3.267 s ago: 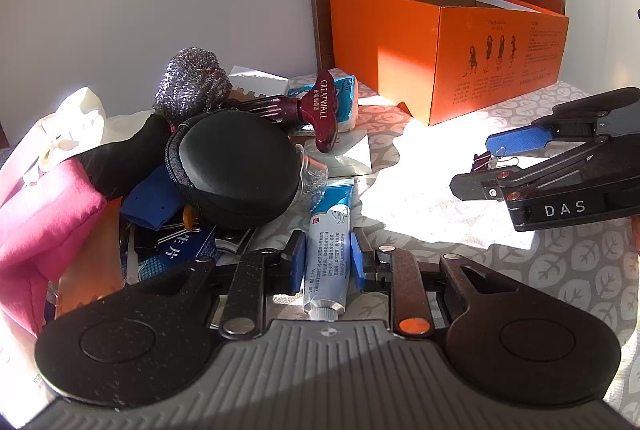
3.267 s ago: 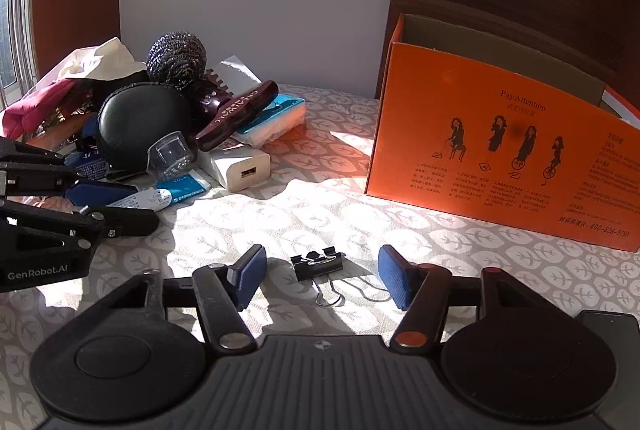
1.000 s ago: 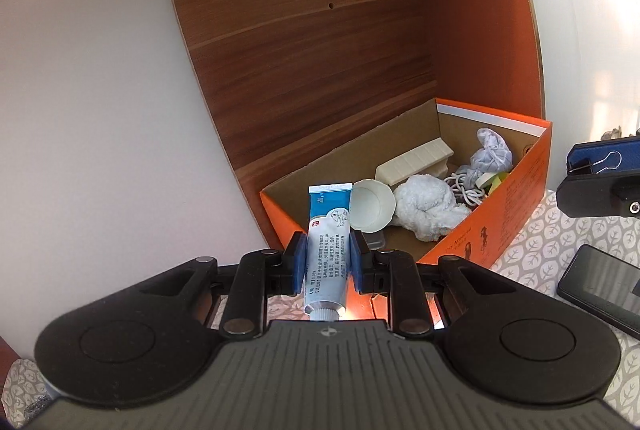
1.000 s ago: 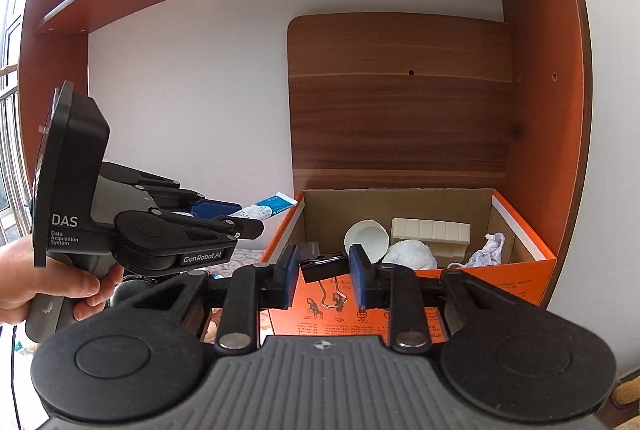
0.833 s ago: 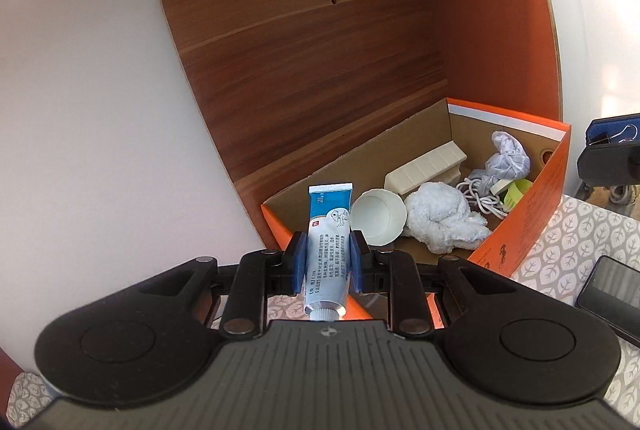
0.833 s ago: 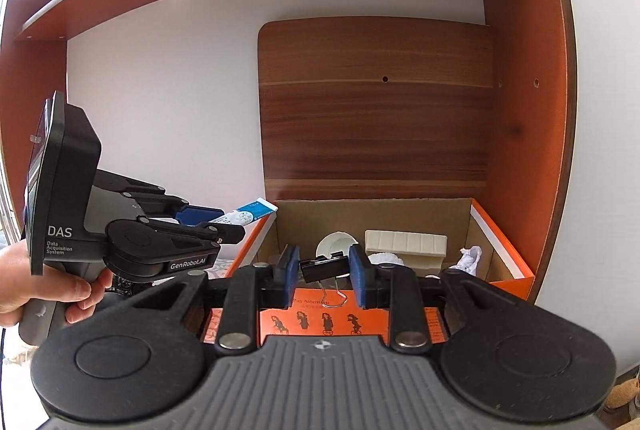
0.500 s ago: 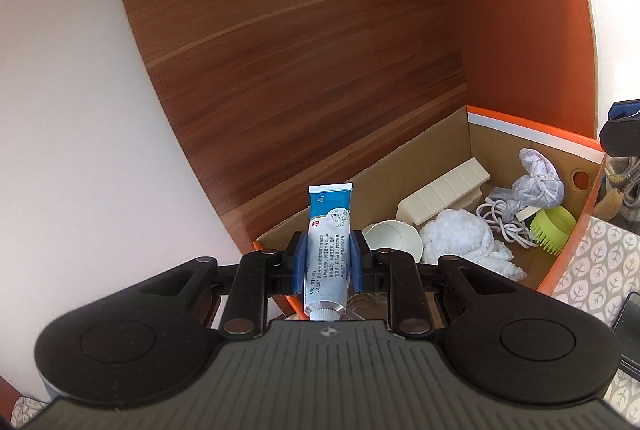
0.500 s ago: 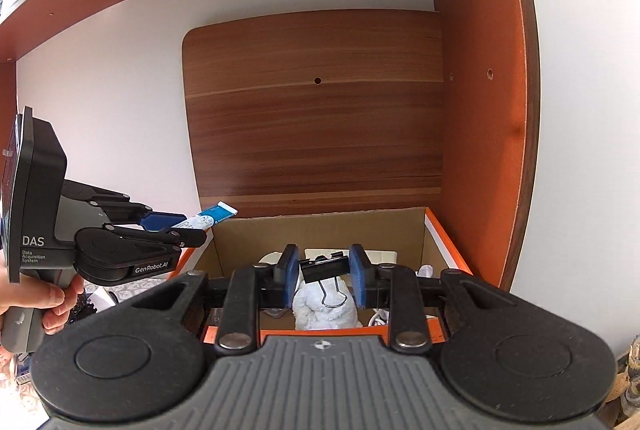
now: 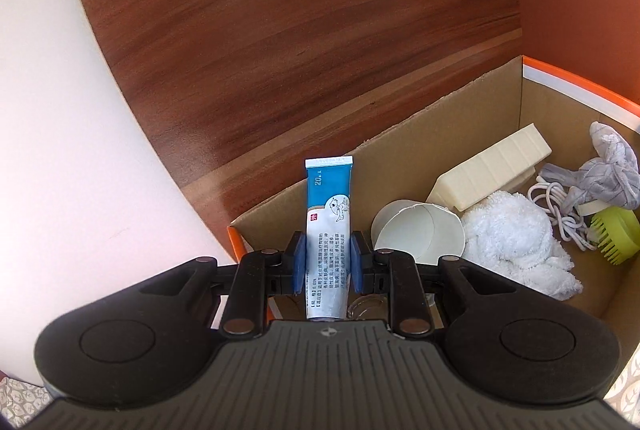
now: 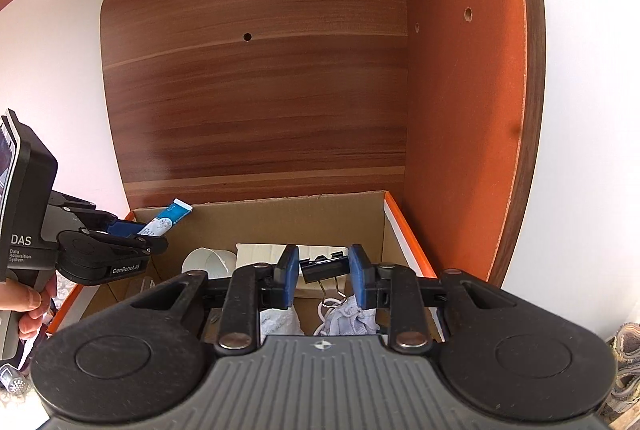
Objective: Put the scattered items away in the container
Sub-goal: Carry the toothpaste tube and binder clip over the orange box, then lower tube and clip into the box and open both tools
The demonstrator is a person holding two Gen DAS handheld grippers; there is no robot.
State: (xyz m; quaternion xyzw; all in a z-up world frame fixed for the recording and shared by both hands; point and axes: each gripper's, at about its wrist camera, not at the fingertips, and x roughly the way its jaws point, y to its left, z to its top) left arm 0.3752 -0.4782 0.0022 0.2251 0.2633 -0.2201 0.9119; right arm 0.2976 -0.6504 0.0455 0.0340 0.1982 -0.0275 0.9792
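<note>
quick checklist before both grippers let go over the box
1. Left gripper shut on the ointment tube: ok.
2. Tube over the orange box opening, near its left end: ok.
3. Right gripper on the binder clip: cannot tell; jaws look slightly parted.
4. Clip above the box interior: ok.
5. Bare floor under the tube: cannot tell; paper cup close beside.
6. Grippers apart from each other: ok.

A leaf-patterned tablecloth (image 9: 631, 376) covers the table, seen only in slivers low to either side of the left gripper (image 9: 328, 262), at the edges of its view. On it stands the open orange cardboard box (image 9: 480, 118), just ahead of and beneath that gripper and backed close against the wooden panel (image 9: 300, 30).
</note>
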